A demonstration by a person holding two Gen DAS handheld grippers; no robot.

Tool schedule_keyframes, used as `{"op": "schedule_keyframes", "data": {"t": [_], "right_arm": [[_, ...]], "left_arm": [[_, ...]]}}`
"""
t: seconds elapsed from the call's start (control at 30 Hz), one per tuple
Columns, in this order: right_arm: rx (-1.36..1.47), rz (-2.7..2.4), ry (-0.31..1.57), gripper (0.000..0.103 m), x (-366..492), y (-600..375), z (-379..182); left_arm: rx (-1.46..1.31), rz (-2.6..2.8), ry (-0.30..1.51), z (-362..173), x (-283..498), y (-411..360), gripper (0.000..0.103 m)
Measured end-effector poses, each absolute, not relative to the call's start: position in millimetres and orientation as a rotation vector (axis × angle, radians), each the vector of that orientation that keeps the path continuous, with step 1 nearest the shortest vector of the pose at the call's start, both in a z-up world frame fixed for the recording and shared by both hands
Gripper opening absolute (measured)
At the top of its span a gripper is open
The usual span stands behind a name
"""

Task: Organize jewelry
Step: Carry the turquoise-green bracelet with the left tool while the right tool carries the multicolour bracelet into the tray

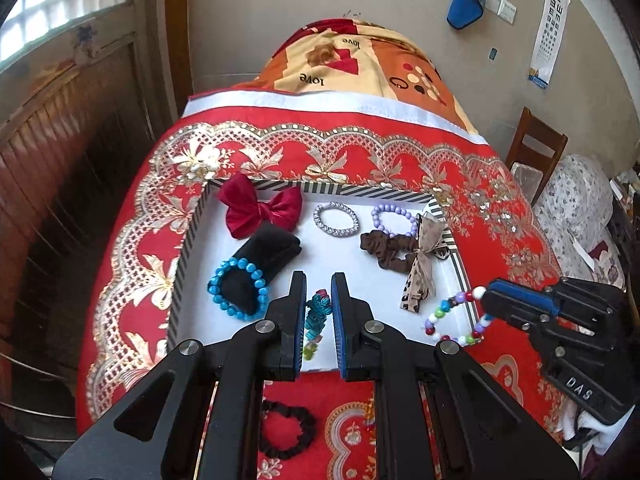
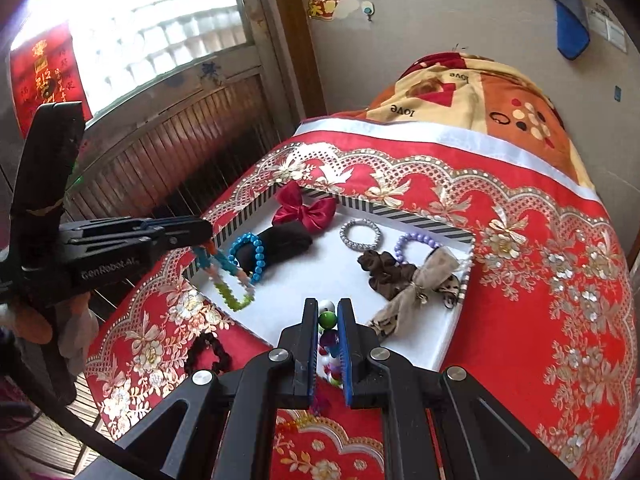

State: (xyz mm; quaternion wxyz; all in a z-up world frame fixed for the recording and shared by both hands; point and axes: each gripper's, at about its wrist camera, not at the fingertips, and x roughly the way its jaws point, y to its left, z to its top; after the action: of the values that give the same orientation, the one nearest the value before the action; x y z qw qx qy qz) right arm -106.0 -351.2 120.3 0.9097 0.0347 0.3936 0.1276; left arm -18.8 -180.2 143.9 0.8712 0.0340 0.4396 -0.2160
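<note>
A white tray with a striped rim [image 1: 188, 240] [image 2: 456, 336] lies on the red tablecloth. In it are a red bow [image 1: 260, 210], a blue bead bracelet [image 1: 236, 292] on a black roll, a silver bracelet [image 1: 336, 220], a purple bead bracelet [image 1: 394, 220], a brown scrunchie [image 1: 384, 252] and a leopard ribbon [image 1: 420, 276]. My left gripper [image 1: 318, 280] is shut on a teal and green bracelet [image 1: 316, 316] [image 2: 224, 276] above the tray's near left. My right gripper [image 2: 329, 306] is shut on a multicoloured bead bracelet [image 1: 452, 316] [image 2: 327, 320] over the tray's near right edge.
A black scrunchie [image 1: 286, 428] [image 2: 208, 350] lies on the cloth in front of the tray. A patterned blanket [image 1: 360, 60] is piled at the far end. A wooden chair [image 1: 536, 152] stands at the right, wooden panelling at the left.
</note>
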Motion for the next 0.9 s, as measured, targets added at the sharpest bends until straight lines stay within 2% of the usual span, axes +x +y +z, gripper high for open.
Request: {"op": "schedule_keyframes", "data": {"t": [0.53,0.9], "right_arm": [[0.101,0.301,0.948,0.009,-6.7,-332.3,59.8],[0.107,0.225,1.009,0.008,58.3,-343.5,23.7]], "left_arm": [[0.051,-0.411,1.088,68.6,37.8,-161.5,0.011],[0.098,-0.411,1.092,53.1,53.1,-152.8,0.013]]}}
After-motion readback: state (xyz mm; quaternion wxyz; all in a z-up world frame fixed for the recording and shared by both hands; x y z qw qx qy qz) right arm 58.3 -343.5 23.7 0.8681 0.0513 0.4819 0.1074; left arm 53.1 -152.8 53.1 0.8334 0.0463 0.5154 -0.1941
